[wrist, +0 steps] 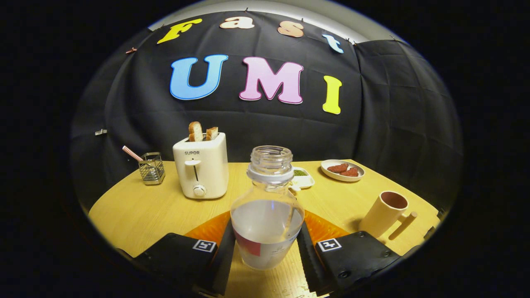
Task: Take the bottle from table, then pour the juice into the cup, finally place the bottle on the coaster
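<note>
Two black fingers of hand-held gripper (267,244) pinch clear round bottle (267,215), upright, uncapped.

Warm, fairly dim indoor light falls from above, so the yellow bench (136,211) glows while the dark cloth wall behind soaks up most of it. A pale strip of brighter light runs above the cloth. The cup (384,213) casts a soft shadow toward the gripper (266,248). Small glints sit on the clear bottle (267,207) and its glass neck. Fisheye distortion bows the bench edge and the wall. Focus is sharp mid-scene; the black fingers (223,256) look slightly soft and underlit
</note>
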The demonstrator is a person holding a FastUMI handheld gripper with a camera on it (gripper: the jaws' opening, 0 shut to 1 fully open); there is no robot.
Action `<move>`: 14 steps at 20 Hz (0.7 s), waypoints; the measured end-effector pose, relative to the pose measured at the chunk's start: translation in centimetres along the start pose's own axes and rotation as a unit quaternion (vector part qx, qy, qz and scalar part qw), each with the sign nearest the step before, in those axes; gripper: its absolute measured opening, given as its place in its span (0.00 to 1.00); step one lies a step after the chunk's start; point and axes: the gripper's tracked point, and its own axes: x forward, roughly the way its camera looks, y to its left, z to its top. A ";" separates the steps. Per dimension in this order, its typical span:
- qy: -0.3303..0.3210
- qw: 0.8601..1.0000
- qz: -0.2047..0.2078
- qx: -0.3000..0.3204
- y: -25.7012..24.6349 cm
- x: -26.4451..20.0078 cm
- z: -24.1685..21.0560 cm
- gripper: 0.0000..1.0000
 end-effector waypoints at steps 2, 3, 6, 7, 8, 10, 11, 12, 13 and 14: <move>0.000 1.000 0.005 0.029 -0.3 -0.3 1.1 0.73; 0.002 0.999 0.009 0.051 -0.5 -0.4 1.6 0.73; 0.008 0.993 0.015 0.116 -1.4 -0.8 3.0 0.73; 0.008 0.991 0.015 0.132 -1.9 -1.1 3.4 0.73; 0.008 0.989 0.014 0.147 -2.6 -1.3 4.0 0.73; 0.013 0.983 0.013 0.184 -4.0 -1.6 4.8 0.73; 0.016 0.979 0.013 0.205 -4.7 -1.9 5.2 0.73; 0.018 0.974 0.014 0.227 -5.4 -1.9 5.5 0.73; 0.021 0.968 0.016 0.251 -6.1 -2.1 5.8 0.73; 0.026 0.961 0.020 0.275 -6.6 -2.1 6.0 0.73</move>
